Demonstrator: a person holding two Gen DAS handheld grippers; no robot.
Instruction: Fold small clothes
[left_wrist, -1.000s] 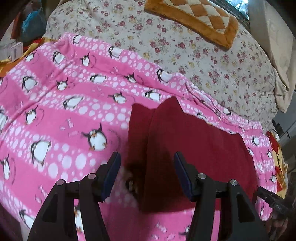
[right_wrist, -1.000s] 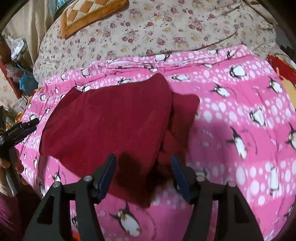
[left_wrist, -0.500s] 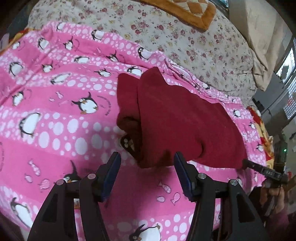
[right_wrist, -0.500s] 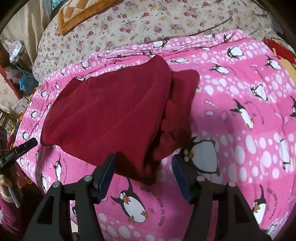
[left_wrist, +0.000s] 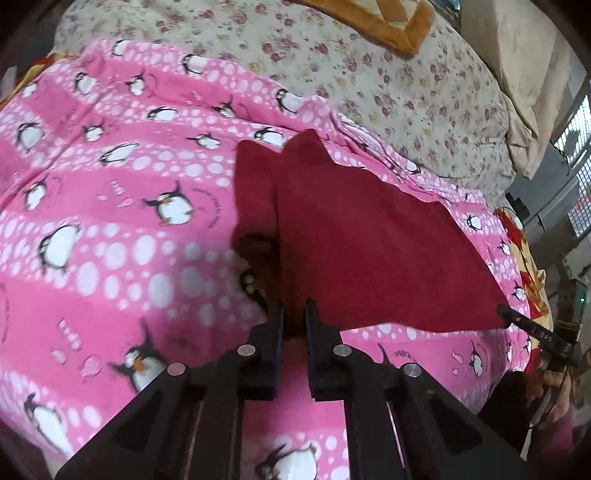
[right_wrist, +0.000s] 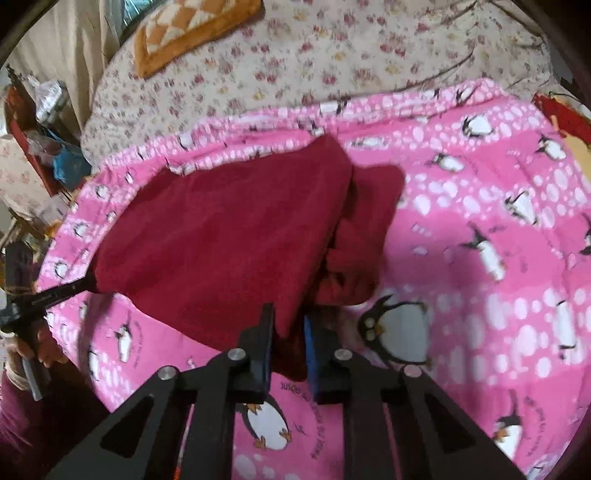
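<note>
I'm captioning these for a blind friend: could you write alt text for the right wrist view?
A hand-held black gripper, its jaws just closed, pinches the near edge of a dark red garment lying on a pink penguin-print blanket. A second gripper holds the garment's left corner. Behind lie a floral bedcover and an orange checked cushion.
</note>
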